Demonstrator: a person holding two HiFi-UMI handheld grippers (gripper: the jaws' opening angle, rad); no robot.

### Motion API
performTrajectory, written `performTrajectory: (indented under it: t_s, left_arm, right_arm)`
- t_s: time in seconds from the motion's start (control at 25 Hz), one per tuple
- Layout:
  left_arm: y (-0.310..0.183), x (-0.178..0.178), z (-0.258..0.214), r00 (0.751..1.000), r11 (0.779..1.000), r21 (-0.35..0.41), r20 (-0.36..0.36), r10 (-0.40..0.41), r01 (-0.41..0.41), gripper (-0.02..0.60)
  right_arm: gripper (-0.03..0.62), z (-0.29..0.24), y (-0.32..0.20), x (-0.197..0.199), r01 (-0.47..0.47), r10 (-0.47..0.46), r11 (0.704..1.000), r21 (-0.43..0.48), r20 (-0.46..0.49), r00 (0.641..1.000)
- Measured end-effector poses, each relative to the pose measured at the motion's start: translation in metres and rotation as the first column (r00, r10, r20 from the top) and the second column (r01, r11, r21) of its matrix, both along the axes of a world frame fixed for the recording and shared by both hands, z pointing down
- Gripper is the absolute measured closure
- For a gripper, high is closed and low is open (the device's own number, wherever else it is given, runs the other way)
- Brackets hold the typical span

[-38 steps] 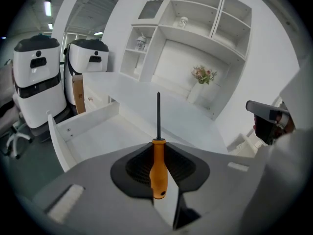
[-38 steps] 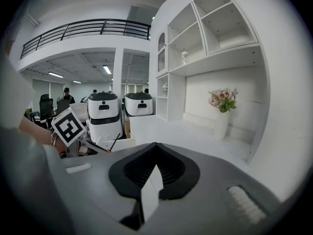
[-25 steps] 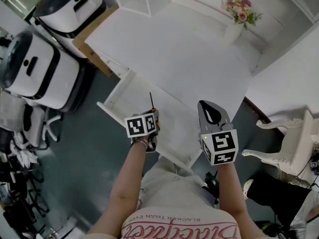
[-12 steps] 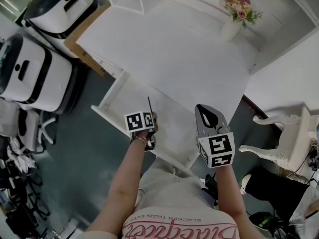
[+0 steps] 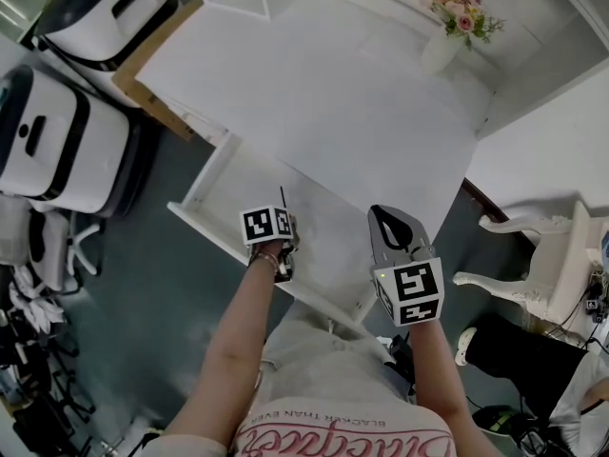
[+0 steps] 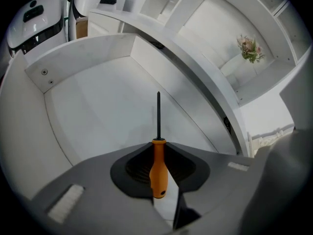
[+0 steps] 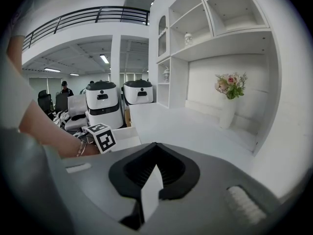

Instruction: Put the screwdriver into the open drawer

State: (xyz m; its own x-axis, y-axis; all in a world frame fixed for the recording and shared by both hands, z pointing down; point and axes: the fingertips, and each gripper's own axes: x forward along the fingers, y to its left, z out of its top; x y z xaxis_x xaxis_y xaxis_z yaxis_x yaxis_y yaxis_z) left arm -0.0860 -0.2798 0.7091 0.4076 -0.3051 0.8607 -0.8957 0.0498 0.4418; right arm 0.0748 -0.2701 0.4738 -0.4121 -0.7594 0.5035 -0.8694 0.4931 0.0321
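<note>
Dropped: left gripper (image 5: 284, 223) with the screwdriver (image 6: 158, 165) is lower than a second ago and pitched more nose-down over the drawer (image 5: 204, 175). Right gripper (image 5: 392, 219) has sunk only a touch.

- Screwdriver: the left jaws are nearly closed and pinch the orange handle. The black shaft sticks out ahead toward the drawer's far side, over bare floor. It looks clear of the floor, but I can't tell the gap from these views.
- Drawer: pulled out toward the person and nothing in it that I can see. Far wall and desk (image 5: 314, 93) edge lie just beyond the shaft tip.
- Right gripper: jaws together, nothing in them, at the drawer's near right corner and well apart from the left one.

Doing the step well, my read:
- Keep lowering, and flatten the pitch so the shaft doesn't stab the floor first.
- Stay mid-drawer, with the tip short of the far wall.
- Release only when the handle is just above or on the floor. A round handle will likely roll, so a drop from height means bounce.
- Open just enough to free the handle, then lift straight up so a jaw doesn't drag it.
- Leave the right gripper parked, since the drawer is already open.
</note>
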Motion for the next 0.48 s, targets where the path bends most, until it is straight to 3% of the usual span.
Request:
performTrajectory:
  t_s: [0.48]
  left_arm:
    - [0.008, -0.004, 0.031, 0.998, 0.992, -0.12, 0.046, -0.04, 0.045, 0.491]
  right_arm:
    - [0.592, 0.013, 0.01, 0.005, -0.006, 0.005, 0.999, -0.034, -0.019, 1.0]
